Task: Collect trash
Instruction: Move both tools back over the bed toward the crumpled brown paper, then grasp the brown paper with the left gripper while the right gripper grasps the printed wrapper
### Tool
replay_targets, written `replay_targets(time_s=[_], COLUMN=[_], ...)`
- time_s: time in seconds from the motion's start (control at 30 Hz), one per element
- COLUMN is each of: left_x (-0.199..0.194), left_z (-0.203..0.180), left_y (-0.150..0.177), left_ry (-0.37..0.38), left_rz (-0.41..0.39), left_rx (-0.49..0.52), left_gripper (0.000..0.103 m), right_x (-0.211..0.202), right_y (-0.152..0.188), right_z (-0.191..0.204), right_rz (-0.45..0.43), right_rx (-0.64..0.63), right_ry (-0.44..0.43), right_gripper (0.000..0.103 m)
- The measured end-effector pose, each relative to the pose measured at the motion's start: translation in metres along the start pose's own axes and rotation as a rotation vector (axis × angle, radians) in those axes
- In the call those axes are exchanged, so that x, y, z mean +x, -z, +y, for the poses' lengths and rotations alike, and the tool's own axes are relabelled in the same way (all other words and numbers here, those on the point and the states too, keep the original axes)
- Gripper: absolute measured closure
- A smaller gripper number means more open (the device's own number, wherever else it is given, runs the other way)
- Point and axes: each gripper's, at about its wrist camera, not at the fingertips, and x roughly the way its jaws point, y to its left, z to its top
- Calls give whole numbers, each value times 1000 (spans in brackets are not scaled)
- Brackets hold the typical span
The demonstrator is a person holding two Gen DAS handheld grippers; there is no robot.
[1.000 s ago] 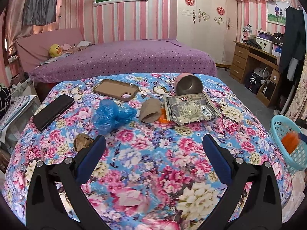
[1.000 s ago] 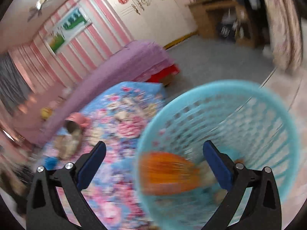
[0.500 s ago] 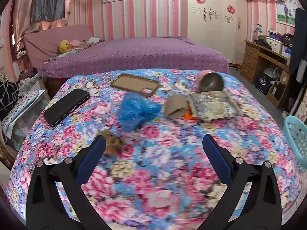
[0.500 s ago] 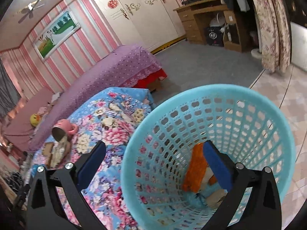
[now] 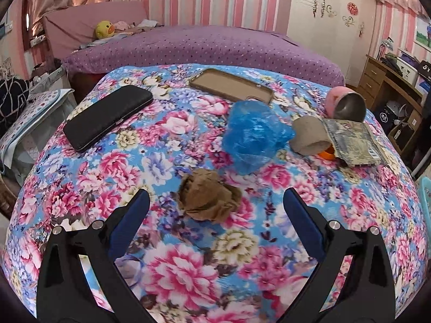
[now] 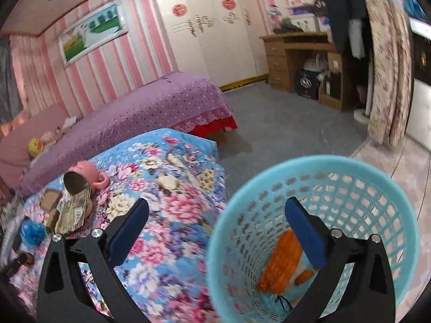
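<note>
A crumpled brown paper ball (image 5: 208, 197) lies on the floral table (image 5: 172, 266), right ahead of my open, empty left gripper (image 5: 215, 207), between its fingers in the view. Behind it lie a crumpled blue plastic bag (image 5: 254, 134), a cardboard tube (image 5: 309, 134) and a flat foil wrapper (image 5: 353, 141). My right gripper (image 6: 216, 222) is open and empty above the rim of a turquoise basket (image 6: 350, 169), which holds an orange wrapper (image 6: 282, 261).
A black phone (image 5: 107, 117), a tan phone case (image 5: 231, 84) and a tipped pink mug (image 5: 344, 103) lie on the table. A purple bed (image 5: 204, 45) stands behind it. A wooden desk (image 6: 301, 59) and curtain (image 6: 388, 67) are at the right.
My left gripper has moved left and forward, bringing the brown paper ball between its fingers. My right gripper has pulled back and left from the basket, with the orange wrapper left inside.
</note>
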Motion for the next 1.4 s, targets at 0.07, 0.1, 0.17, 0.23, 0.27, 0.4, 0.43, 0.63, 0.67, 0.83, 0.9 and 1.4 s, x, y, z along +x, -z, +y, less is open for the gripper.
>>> replay_targets(time_s=[0.07, 0.1, 0.17, 0.23, 0.27, 0.4, 0.43, 0.63, 0.67, 0.83, 0.9, 1.4], left_x=[4, 6, 9, 12, 13, 15, 13, -5, -9, -17, -17, -19], left_z=[2, 3, 7, 14, 16, 15, 13, 8, 9, 18, 24, 14], left_y=[2, 3, 4, 5, 5, 7, 7, -5, -7, -12, -15, -21], left_ry=[19, 11, -4, 17, 37, 62, 64, 52, 42, -26, -33, -3], left_rz=[31, 43, 47, 61, 74, 85, 77, -14, -35, -89, -98, -126], left_rx=[-4, 3, 11, -12, -20, -11, 1, 1, 0, 0, -28, -44], left_gripper=[11, 13, 18, 27, 37, 56, 57, 59, 59, 59, 59, 59], right_x=[2, 2, 2, 0, 0, -1, -3, 2, 6, 41, 53, 87], right_y=[0, 1, 3, 8, 10, 23, 26, 41, 44, 50, 44, 43], right_z=[18, 31, 48, 70, 78, 108, 115, 167, 176, 207, 209, 223], right_rz=[-10, -20, -28, -37, -37, -17, -19, -5, 4, 95, 127, 251], right_rx=[-45, -76, -121, -193, -217, -330, -355, -463, -482, -515, -483, -445], right_ry=[-5, -8, -10, -33, -42, -93, -101, -145, -149, -173, -183, -301], right_gripper=[4, 4, 4, 4, 4, 4, 4, 4, 4, 5, 6, 71])
